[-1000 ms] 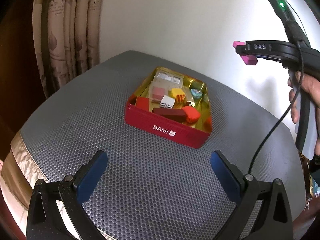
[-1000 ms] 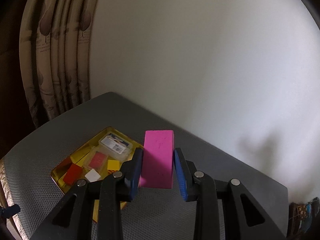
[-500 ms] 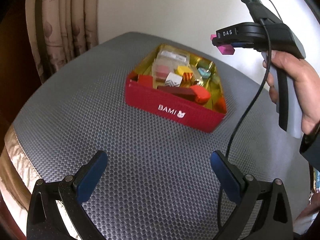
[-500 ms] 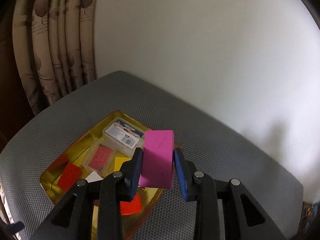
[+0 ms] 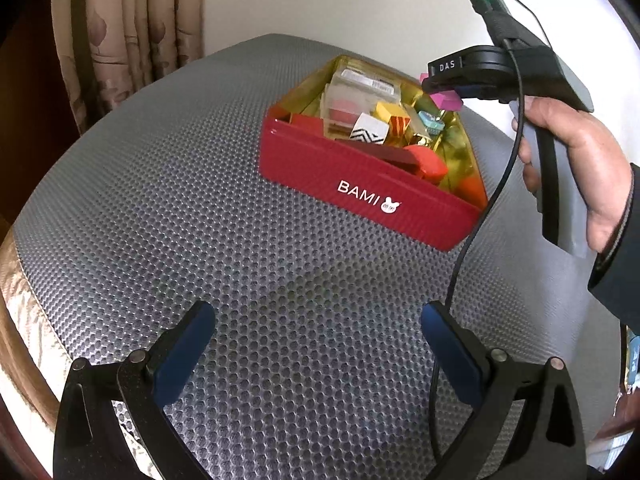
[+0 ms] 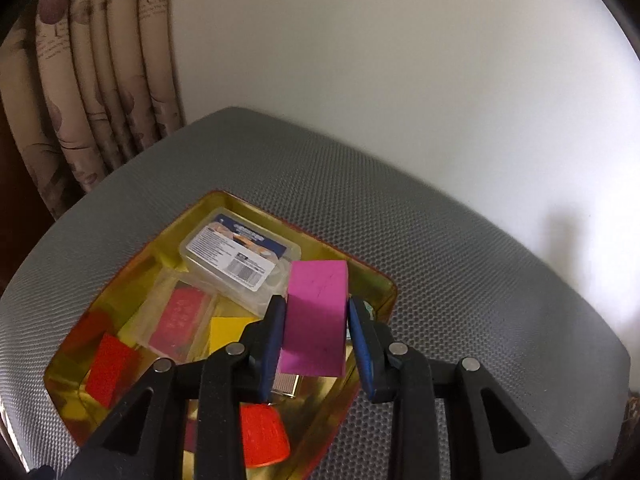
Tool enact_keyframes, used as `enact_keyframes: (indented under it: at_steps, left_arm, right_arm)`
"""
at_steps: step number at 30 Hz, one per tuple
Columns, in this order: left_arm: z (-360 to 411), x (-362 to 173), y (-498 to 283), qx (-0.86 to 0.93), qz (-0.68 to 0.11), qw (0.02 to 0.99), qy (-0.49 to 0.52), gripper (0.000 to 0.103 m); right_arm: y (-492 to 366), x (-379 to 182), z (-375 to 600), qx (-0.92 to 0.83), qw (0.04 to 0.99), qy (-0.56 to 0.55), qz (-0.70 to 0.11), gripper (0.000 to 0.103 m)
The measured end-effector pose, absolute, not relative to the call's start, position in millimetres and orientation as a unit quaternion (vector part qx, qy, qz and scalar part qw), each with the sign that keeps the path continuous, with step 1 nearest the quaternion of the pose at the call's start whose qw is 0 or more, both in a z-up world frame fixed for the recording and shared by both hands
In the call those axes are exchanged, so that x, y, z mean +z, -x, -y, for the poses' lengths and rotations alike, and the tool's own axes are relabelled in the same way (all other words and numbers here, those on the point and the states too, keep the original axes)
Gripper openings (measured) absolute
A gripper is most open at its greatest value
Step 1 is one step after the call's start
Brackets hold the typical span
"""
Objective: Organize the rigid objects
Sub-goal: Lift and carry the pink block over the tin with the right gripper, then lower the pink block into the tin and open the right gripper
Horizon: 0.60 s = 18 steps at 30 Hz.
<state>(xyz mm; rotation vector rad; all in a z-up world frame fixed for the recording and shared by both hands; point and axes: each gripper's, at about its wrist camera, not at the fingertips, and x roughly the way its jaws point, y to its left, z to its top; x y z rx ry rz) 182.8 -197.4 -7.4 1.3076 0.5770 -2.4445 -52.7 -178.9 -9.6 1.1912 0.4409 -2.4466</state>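
Observation:
A red tin marked BAMI (image 5: 360, 196), gold inside, sits on the grey mesh surface and holds several small blocks and clear plastic boxes. It also shows in the right wrist view (image 6: 376, 280). My right gripper (image 6: 316, 320) is shut on a magenta block (image 6: 316, 312) and holds it just above the tin's right side. From the left wrist view that gripper (image 5: 444, 92) hangs over the tin's far right corner with the magenta block (image 5: 446, 101) partly hidden. My left gripper (image 5: 316, 344) is open and empty, low over the mesh in front of the tin.
A patterned curtain (image 5: 120, 32) hangs at the back left and a white wall (image 6: 400, 60) stands behind. The mesh surface (image 5: 160, 200) curves down at its edges. A black cable (image 5: 472, 236) runs down from the right gripper past the tin's right corner.
My right gripper has carried the magenta block down and forward to just over the tin's right side. My left gripper has moved closer to the tin and stays open.

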Motion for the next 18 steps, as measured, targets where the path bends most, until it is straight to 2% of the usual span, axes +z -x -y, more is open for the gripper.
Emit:
enact_keyframes:
  at_steps: [14, 18]
  left_arm:
    - [198, -18, -176, -0.847, -0.197, 0.153, -0.469, 0.102]
    - [199, -17, -179, -0.85, -0.197, 0.155, -0.463, 0.102]
  right_arm:
    - [79, -46, 173, -0.851, 0.192, -0.473, -0.122, 0.034]
    - [64, -31, 168, -0.861, 0.207, -0.45, -0.112, 0.036]
